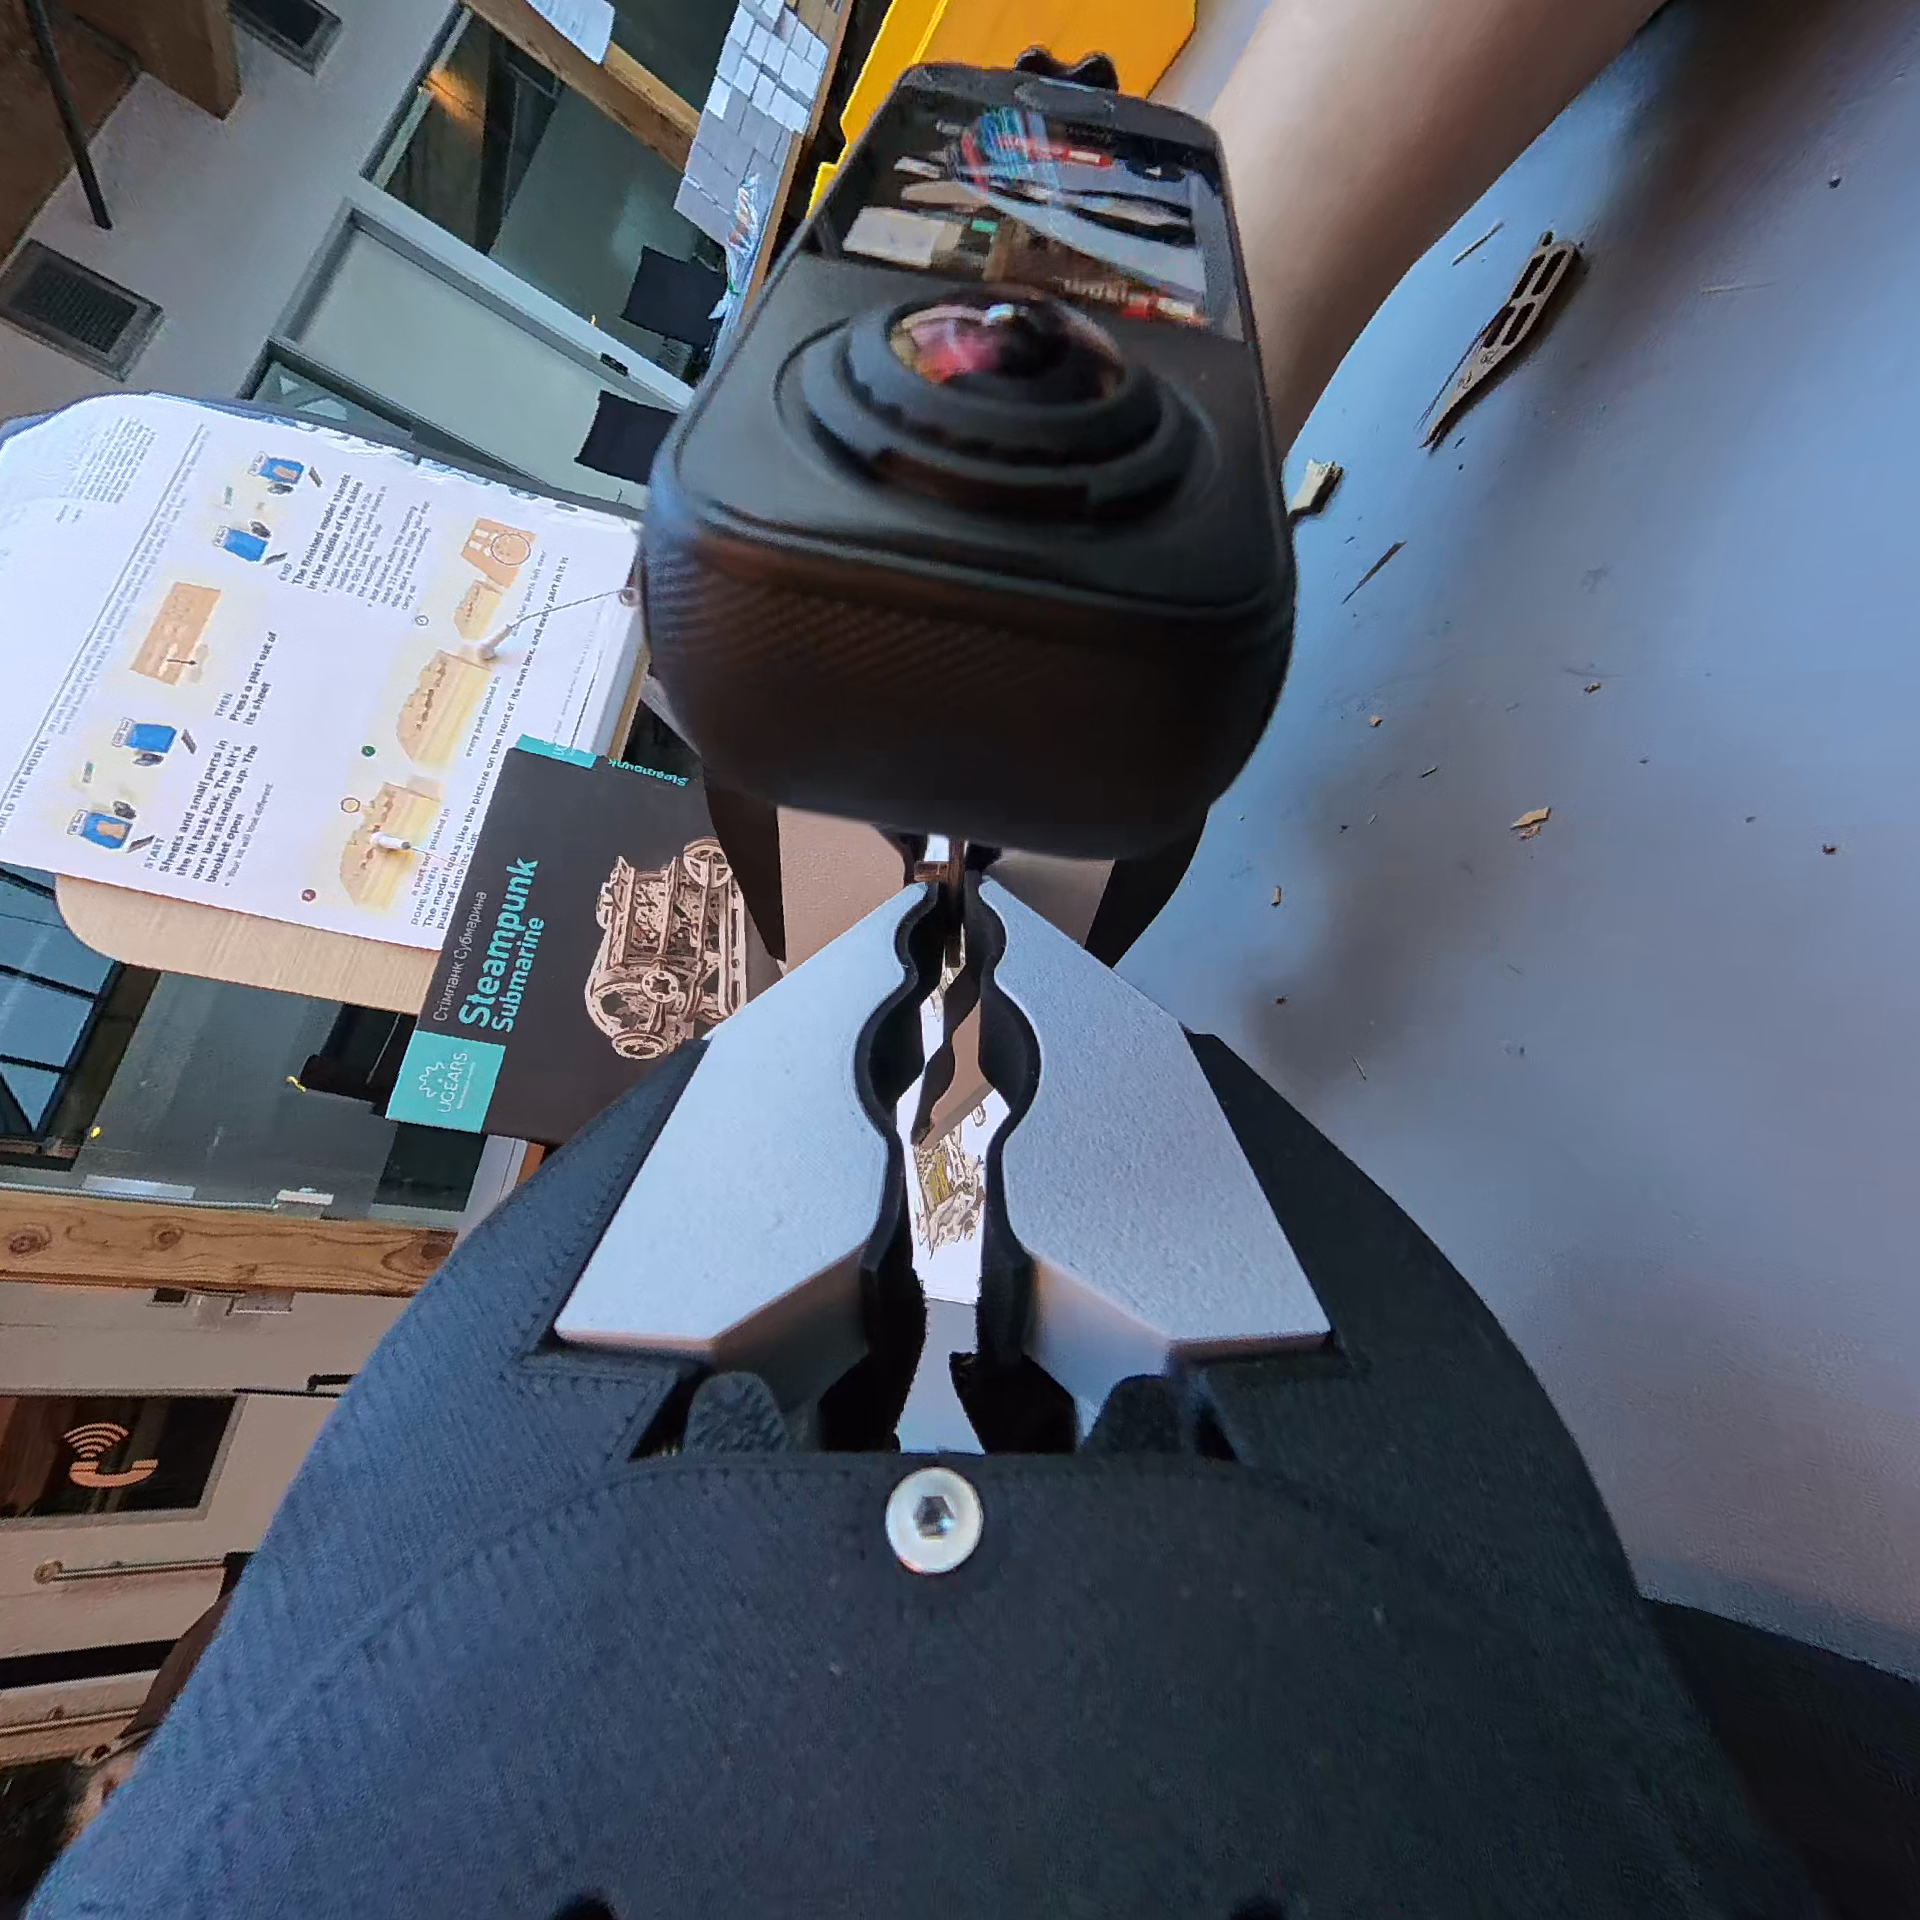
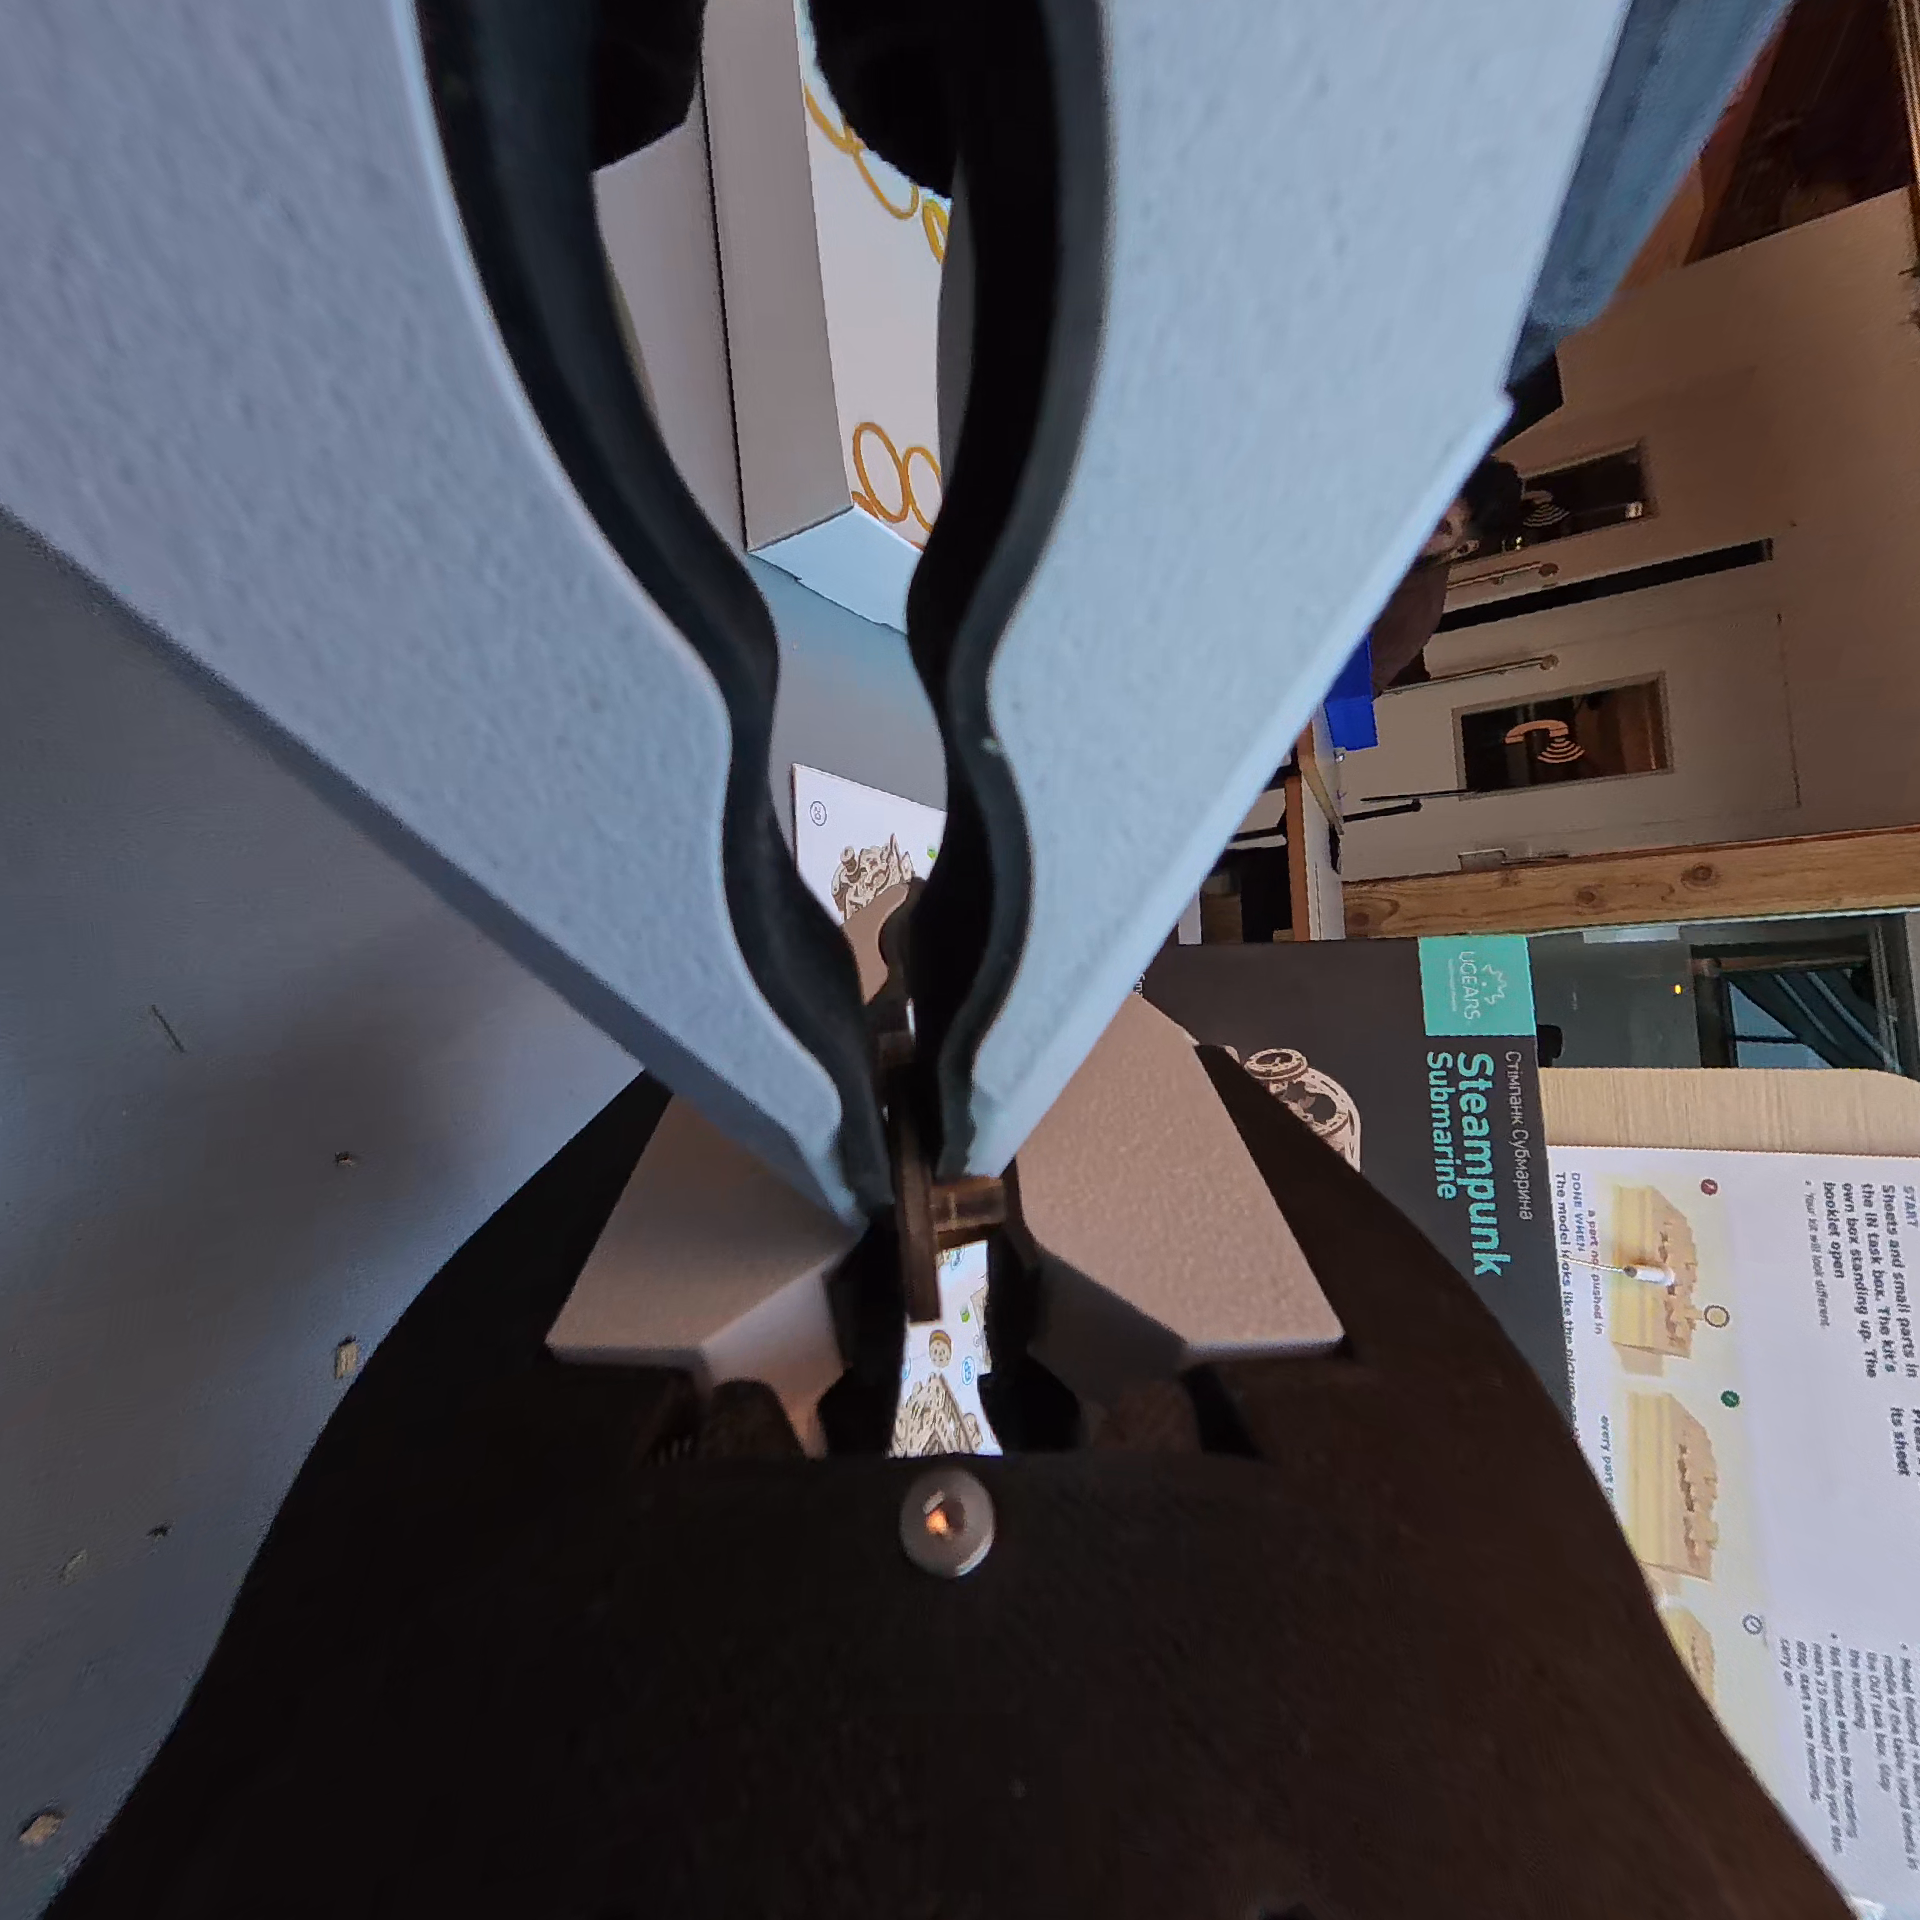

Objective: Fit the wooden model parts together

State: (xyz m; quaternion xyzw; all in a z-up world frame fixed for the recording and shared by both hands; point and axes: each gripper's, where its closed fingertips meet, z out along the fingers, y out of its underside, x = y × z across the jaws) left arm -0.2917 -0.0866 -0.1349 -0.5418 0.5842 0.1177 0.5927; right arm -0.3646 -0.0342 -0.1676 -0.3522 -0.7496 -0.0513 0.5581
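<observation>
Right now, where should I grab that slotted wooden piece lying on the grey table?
Probably from straight above: the slotted wooden piece lies flat on the grey table, so close the jaws across its long edges at mid-length.

A grey-blue worktop [image 1: 1662, 935] spreads to the right of the hand-held gripper; to its left stand glass windows [image 1: 499, 156], pale walls [image 1: 156, 208] and a knotty wooden beam [image 1: 208, 1242].
</observation>
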